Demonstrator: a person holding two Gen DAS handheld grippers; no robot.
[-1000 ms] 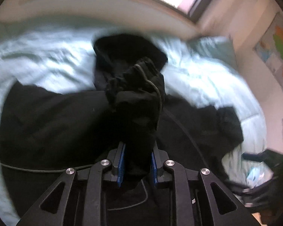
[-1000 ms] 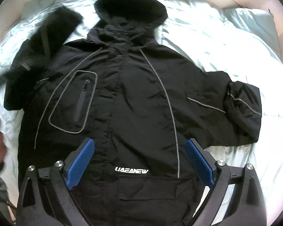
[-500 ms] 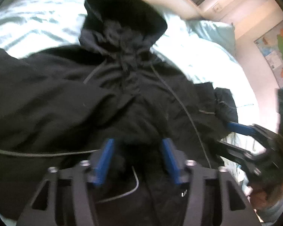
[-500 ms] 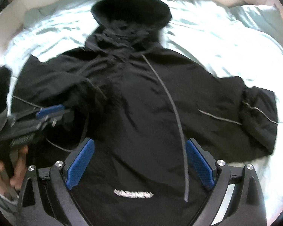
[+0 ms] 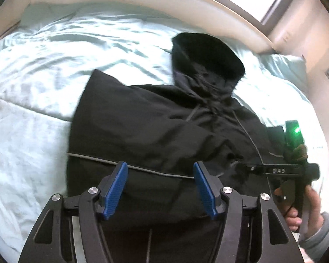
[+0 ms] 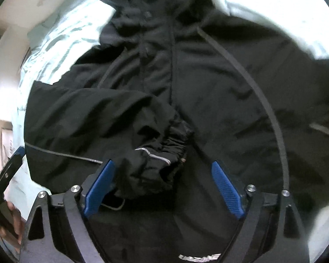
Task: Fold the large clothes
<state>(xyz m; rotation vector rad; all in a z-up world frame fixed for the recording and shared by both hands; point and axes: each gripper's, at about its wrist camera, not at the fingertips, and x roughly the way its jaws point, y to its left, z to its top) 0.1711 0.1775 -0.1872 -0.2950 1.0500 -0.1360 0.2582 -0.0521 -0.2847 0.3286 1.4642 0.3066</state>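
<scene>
A black hooded jacket lies front-up on the bed, hood toward the headboard. One sleeve is folded across the chest, and its gathered cuff with grey piping rests near the zip. My left gripper hovers open over the folded sleeve with nothing between its fingers. My right gripper is low over the jacket with the cuff between its jaws, which are closing; the pads do not press it. In the left wrist view the right gripper shows side-on, pointing at the cuff.
Pale green bedding spreads around the jacket, with a pillow at the far right by the wall. A wooden headboard curves along the back. A hand in a grey sleeve holds the right gripper; the left gripper is at the edge.
My left gripper opened, let go of the sleeve cuff and drew back to the left. The sleeve now lies across the chest. My right gripper came down close over the cuff.
</scene>
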